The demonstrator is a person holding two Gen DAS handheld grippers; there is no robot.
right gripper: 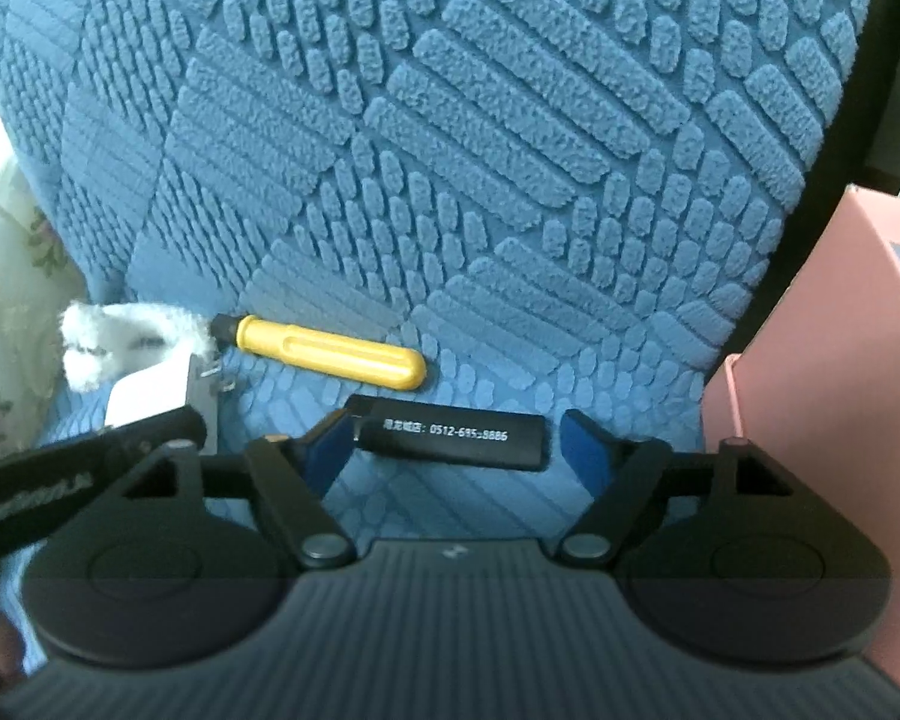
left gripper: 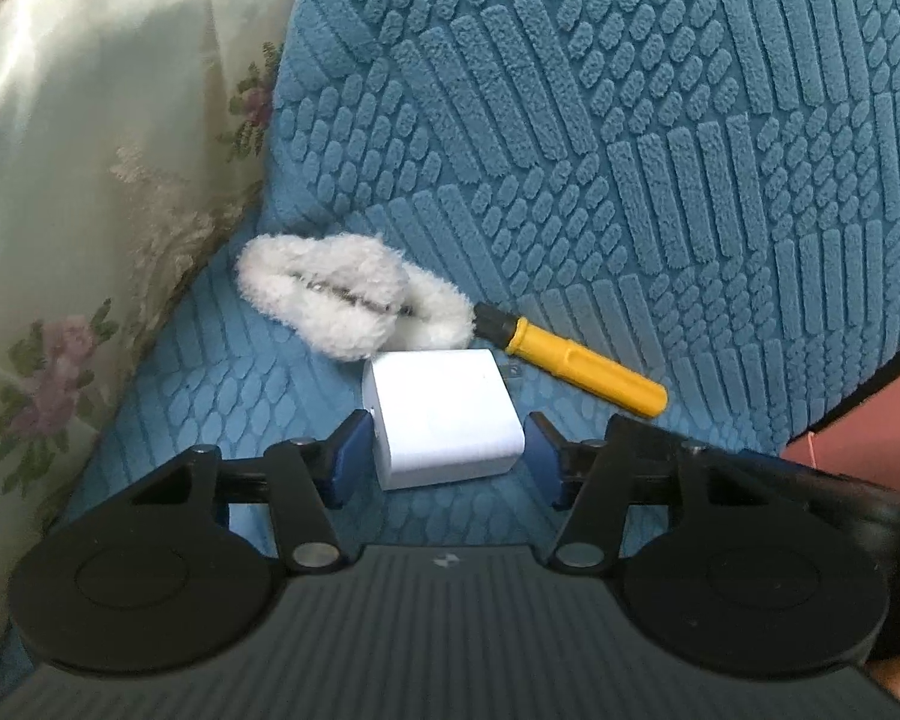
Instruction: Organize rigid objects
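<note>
A white charger block [left gripper: 444, 417] lies on the blue textured seat between the fingers of my left gripper [left gripper: 447, 456], which is open around it with a small gap on each side. Behind it lie a white fluffy item [left gripper: 342, 300] and a yellow-handled screwdriver [left gripper: 582, 363]. In the right wrist view, my right gripper [right gripper: 459, 450] is open around a black lighter with white print [right gripper: 450, 435]. The left finger sits close to its end and the right finger stands apart. The screwdriver [right gripper: 330, 351], fluffy item [right gripper: 120, 342] and charger [right gripper: 150, 399] show behind and to the left.
The blue chair backrest [left gripper: 630, 120] rises right behind the objects. A floral cloth [left gripper: 90, 180] hangs at the left. A pink box [right gripper: 840, 360] stands at the right of the seat. The left gripper's body [right gripper: 60, 480] shows at the lower left of the right wrist view.
</note>
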